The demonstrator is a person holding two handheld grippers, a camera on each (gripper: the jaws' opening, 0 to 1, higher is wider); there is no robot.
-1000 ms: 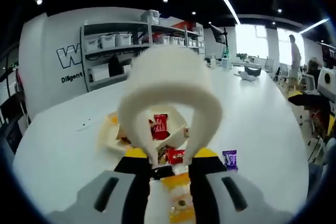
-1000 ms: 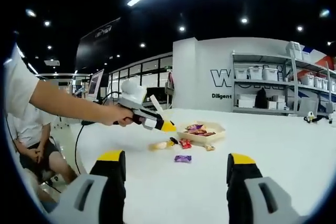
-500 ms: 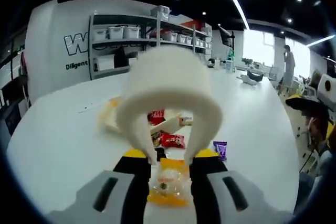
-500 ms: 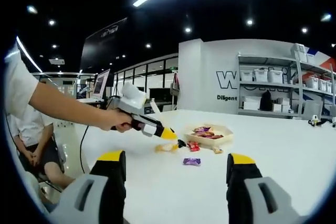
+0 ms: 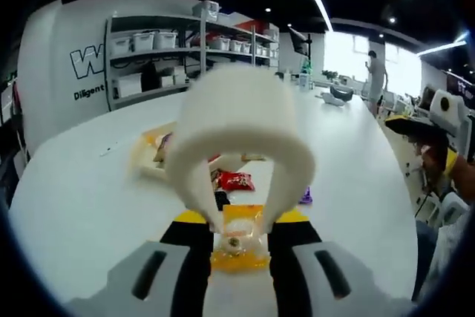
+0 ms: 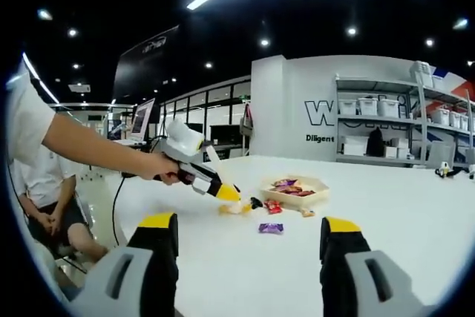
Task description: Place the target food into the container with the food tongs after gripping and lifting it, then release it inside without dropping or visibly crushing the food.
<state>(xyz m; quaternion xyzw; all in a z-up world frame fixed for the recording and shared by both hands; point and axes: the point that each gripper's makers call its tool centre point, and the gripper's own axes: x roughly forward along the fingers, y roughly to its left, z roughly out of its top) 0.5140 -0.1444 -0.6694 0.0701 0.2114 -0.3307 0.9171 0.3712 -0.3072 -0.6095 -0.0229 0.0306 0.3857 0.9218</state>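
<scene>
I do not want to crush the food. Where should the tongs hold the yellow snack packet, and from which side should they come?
Grip the yellow snack packet across its narrower middle, coming from above with one white tongs tip on each long edge. It lies flat on the white table, lengthwise between the tips, so its side edges are the ones exposed. Close gently; the wrapper looks soft.

Orange wrapped snack (image 5: 237,243) flat on table, between white tongs' (image 5: 237,139) tips

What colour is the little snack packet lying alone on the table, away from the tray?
Purple. The small purple snack packet shows best in the right gripper view.
</scene>
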